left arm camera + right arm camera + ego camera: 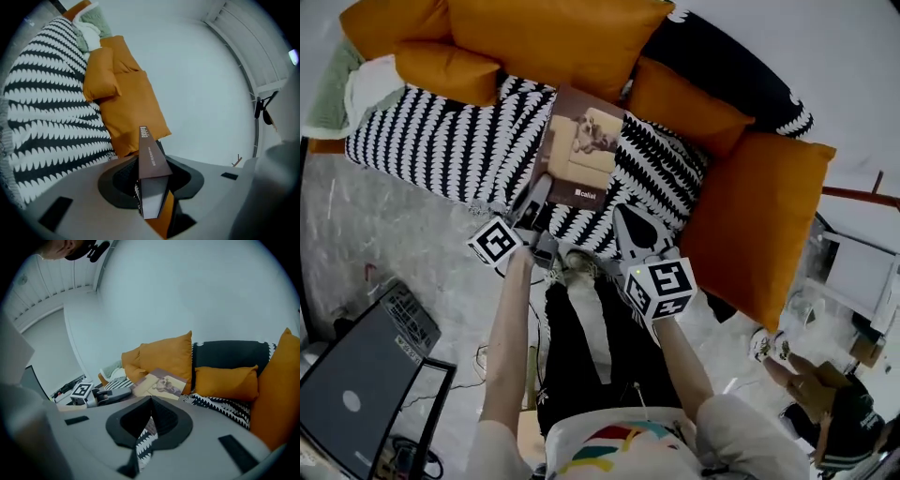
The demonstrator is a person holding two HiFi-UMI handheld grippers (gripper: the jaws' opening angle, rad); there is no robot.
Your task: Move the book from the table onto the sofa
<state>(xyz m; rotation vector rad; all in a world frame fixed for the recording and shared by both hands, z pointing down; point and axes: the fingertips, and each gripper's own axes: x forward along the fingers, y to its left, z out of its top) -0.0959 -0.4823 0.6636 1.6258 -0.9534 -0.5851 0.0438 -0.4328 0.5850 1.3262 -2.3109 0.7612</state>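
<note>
Laptop [356, 394] is seen at near left. The left gripper [540, 193] is clenched on the near edge of the book [581, 150]. The book is held cover-up over the striped throw [431, 141] on the sofa seat; contact with the throw cannot be told. The right gripper [151, 401] is closed with nothing grasped, just right of the book's near corner. The book's far edge is backed by a large orange cushion [553, 37]. A smaller orange cushion [684, 108] is seen to its right, and a black cushion [731, 66] beyond that.

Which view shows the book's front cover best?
Head view: the book shows nearly its whole cover to the camera. The left gripper view shows only its spine; the right gripper view shows the cover small, slanted.
</note>
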